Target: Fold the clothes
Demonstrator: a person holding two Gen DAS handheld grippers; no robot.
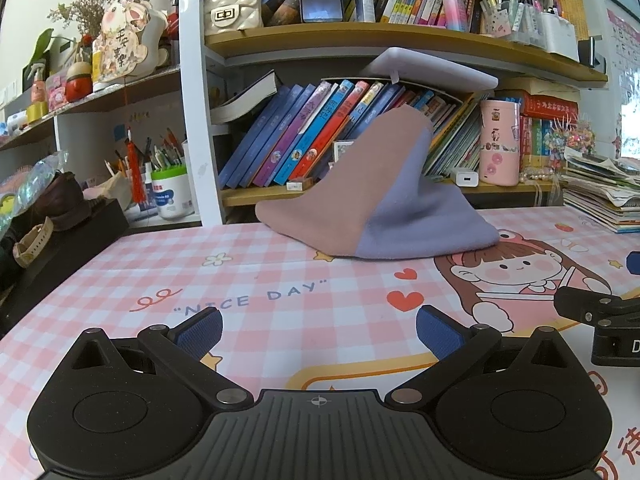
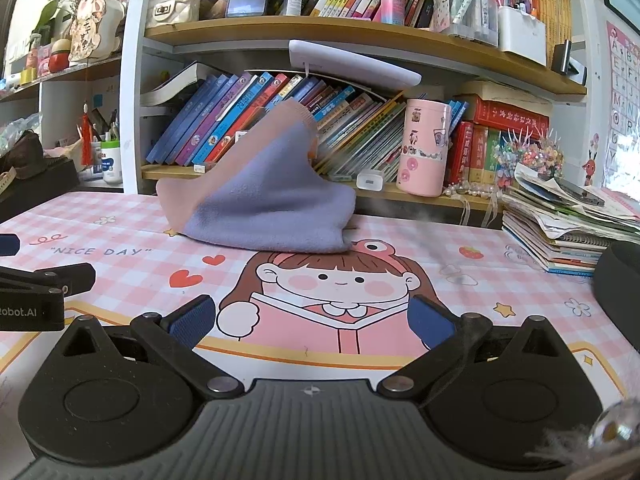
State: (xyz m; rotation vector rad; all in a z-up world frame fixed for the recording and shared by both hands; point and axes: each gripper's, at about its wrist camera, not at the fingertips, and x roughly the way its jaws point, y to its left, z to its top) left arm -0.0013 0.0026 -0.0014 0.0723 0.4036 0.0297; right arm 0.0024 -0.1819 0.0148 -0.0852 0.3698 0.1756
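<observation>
A pink and lavender cloth (image 1: 376, 200) lies at the far side of the desk, one corner rising in a peak against the bookshelf; it also shows in the right wrist view (image 2: 272, 196). My left gripper (image 1: 319, 332) is open and empty, low over the pink checked desk mat (image 1: 280, 280), well short of the cloth. My right gripper (image 2: 312, 320) is open and empty, also short of the cloth. Each gripper shows at the edge of the other's view: the right one (image 1: 600, 320) and the left one (image 2: 36, 292).
A bookshelf (image 1: 360, 36) full of leaning books stands behind the desk. A pink canister (image 2: 424, 148) and a white charger (image 2: 370, 180) sit on its lower shelf. A stack of magazines (image 2: 568, 224) lies at the right. A black box (image 1: 60, 240) with a watch sits left.
</observation>
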